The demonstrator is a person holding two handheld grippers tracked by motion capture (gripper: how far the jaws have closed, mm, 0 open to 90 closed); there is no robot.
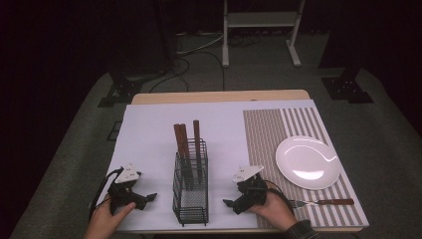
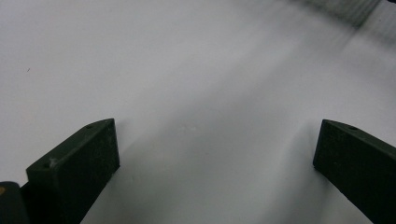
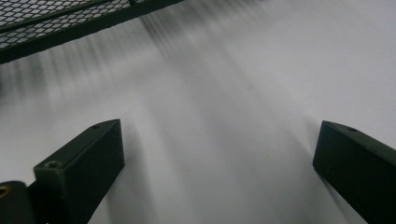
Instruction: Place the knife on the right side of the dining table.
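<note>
Cutlery stands upright in the black wire caddy (image 1: pixel 190 191) at the table's near middle — three wooden handles (image 1: pixel 186 139) rise out of it, easy to pinch from above. One fork (image 1: pixel 323 202) already lies on the striped mat (image 1: pixel 263 134), just in front of the white plate (image 1: pixel 308 162), so I judge a place is being set. The left gripper (image 1: pixel 144 199) and the right gripper (image 1: pixel 230 204) rest low on the white sheet (image 1: pixel 149 129), one at each side of the caddy — both with jaws spread wide, holding nothing.
</note>
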